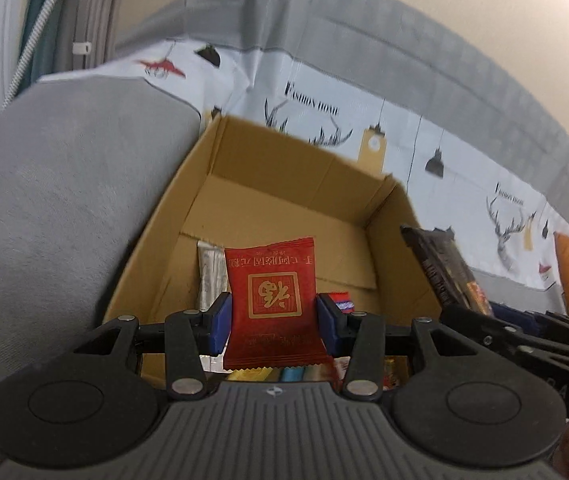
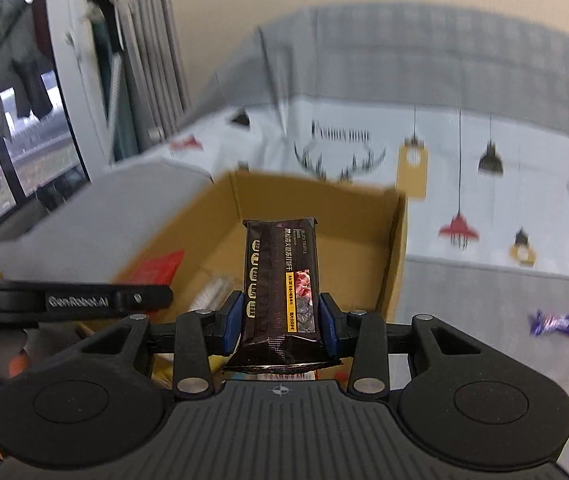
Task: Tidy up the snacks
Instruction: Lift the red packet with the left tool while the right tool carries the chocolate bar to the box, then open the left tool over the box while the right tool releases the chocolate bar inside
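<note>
Purple candy (image 2: 560,323) only in right view

The box (image 1: 284,216) sits mid-frame on my sofa (image 1: 64,184); snack packets (image 1: 212,272) lie inside it, a loose candy (image 2: 560,324) at lower right.

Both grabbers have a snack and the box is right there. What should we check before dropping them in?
1. Left gripper holds the red packet: ok, pads press both sides.
2. Right gripper holds the dark bar: ok, clamped.
3. Box open with room inside: ok, much bare floor shows.
4. Red packet above the box opening: ok.
5. Dark bar fully past the box's near edge: cannot tell.
6. Grippers clear of each other: ok, side by side, apart.
7. Snacks left outside: not ok, a purple candy lies on the sofa.
</note>
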